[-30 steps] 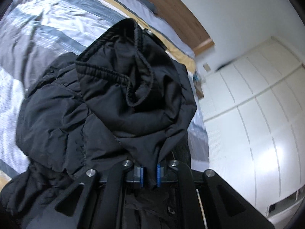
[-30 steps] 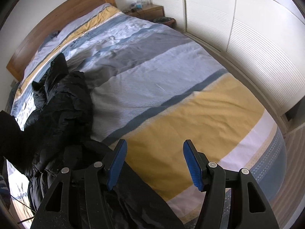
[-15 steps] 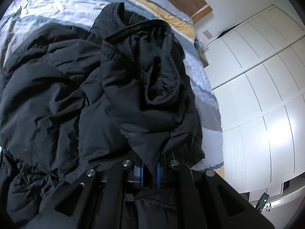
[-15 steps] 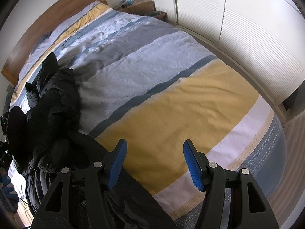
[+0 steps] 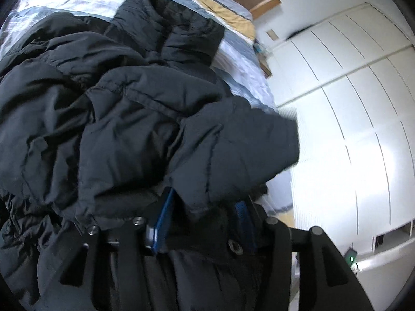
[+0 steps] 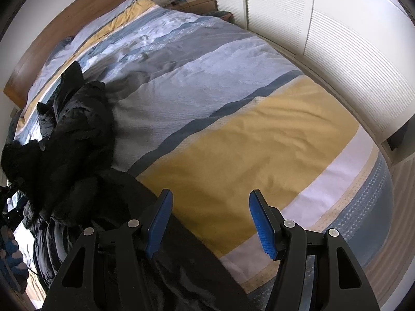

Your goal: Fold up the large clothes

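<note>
Jacket (image 5: 135,119) bunched betw. parted left tool (image 5: 205,223) pads, right tool (image 6: 210,223) wide, empty

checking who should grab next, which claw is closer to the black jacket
Left. The left claw has jacket fabric between its fingers; the right claw hangs open over the bedspread, jacket to its left.

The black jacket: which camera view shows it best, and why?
The left wrist view: the black jacket fills the frame, quilting visible, bunched between the left claw. The right wrist view shows it only as a dark heap at its left edge.
</note>
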### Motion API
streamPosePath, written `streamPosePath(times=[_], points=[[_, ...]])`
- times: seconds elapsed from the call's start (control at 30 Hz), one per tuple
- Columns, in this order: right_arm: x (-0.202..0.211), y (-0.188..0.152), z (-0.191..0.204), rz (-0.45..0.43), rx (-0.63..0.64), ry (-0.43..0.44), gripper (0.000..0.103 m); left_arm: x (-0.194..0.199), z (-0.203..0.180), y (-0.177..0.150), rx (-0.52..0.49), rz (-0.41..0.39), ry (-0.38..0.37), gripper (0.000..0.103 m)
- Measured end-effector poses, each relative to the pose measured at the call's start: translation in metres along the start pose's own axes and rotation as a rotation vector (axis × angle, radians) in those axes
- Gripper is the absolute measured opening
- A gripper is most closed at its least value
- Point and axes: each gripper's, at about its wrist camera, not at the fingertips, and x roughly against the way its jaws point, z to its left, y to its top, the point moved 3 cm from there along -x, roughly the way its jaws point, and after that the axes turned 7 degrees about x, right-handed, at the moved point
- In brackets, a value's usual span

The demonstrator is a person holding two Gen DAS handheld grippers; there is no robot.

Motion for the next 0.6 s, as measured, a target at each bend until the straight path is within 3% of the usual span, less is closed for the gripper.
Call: streamPosePath(times=[0.17, 0.4, 0.6], points=[[0.002, 0.006, 0.037, -0.013, 0.084, 0.027, 0.061, 0.034, 0.011, -0.004, -0.034, -0.022, -0.007, 0.046], [-0.001, 0.013, 0.125, -0.036, 0.217, 0.106, 0.061, 0.109, 0.074, 0.016, -0.015, -0.16, 0.145, 0.046], [0.001, 0.007, 0.221, -0.043, 0.317, 0.196, 0.061, 0.165, 0.131, 0.035, 0.004, -0.208, 0.243, 0.046]])
